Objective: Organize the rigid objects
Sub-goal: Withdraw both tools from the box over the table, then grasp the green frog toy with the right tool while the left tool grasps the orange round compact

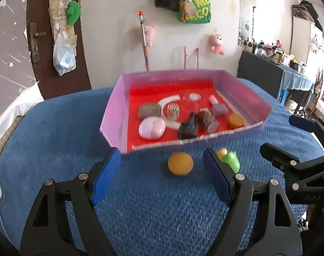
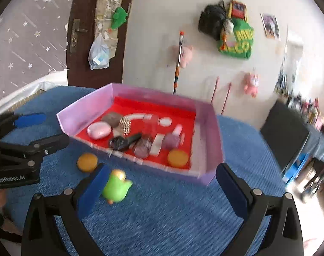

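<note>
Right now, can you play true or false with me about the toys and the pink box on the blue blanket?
1. The green toy is inside the box. False: it lies on the blue blanket, outside the pink box.
2. One orange disc sits on the blanket in front of the box. True.
3. Another orange disc is already in the box. True.
4. The left gripper is squeezing the orange disc. False: its fingers are spread wide and hold nothing.
5. The right gripper is open. True.
6. The box floor is green. False: it is red.
</note>
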Demonstrator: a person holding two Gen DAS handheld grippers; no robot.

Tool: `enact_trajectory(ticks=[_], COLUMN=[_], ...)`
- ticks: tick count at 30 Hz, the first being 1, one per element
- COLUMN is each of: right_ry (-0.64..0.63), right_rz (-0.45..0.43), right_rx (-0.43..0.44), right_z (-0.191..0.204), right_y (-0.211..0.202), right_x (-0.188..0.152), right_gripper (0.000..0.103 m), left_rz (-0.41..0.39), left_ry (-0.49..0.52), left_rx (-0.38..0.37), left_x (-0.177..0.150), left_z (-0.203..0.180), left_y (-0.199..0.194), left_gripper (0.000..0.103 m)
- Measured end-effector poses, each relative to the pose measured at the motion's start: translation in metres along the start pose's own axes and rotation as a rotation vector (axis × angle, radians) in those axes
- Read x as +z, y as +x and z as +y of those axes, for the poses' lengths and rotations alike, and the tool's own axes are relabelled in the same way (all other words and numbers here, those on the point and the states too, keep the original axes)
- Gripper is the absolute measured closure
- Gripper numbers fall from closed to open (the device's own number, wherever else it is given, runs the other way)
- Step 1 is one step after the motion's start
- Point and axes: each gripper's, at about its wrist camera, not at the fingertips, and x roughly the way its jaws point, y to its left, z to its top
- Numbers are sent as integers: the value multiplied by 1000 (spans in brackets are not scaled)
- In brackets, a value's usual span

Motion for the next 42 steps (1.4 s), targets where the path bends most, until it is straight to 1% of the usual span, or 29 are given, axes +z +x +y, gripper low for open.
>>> enact_trajectory(ticks=[3, 5, 8, 11, 14, 20, 28, 32, 40, 42], right_ry=[80, 109, 118, 121, 129, 151, 151, 138, 93, 79], right_rz=[36, 65, 91, 90, 93, 136, 146, 152, 156, 164], right_rx=[21, 28, 23, 19, 14, 22, 30, 43, 96, 94], right_z=[-5, -7, -3, -1, -2, -5, -3, 0, 9, 12], right_y=[5, 9, 12, 10, 10, 17, 23, 28, 38, 42], right_x=[-17, -27, -40, -47, -52, -61, -59, -52, -36, -31], right_gripper=[1, 1, 1, 1, 1, 1, 1, 1, 1, 1], left_rz=[17, 23, 54, 76, 96, 149, 146, 136, 134, 138], left_ry=[0, -13, -23, -25, -32, -45, -45, -33, -7, 5], left_rx=[0, -1, -3, -10, -17, -30, -35, -35, -34, -32], left_x=[-9, -13, -21, -28, -31, -38, -33, -28, -14, -12], left_z=[-1, 1, 0, -3, -4, -4, -1, 0, 3, 3], left_y=[1, 2, 6, 8, 11, 17, 18, 19, 30, 34], left_gripper=[24, 24, 24, 24, 24, 24, 24, 24, 24, 25])
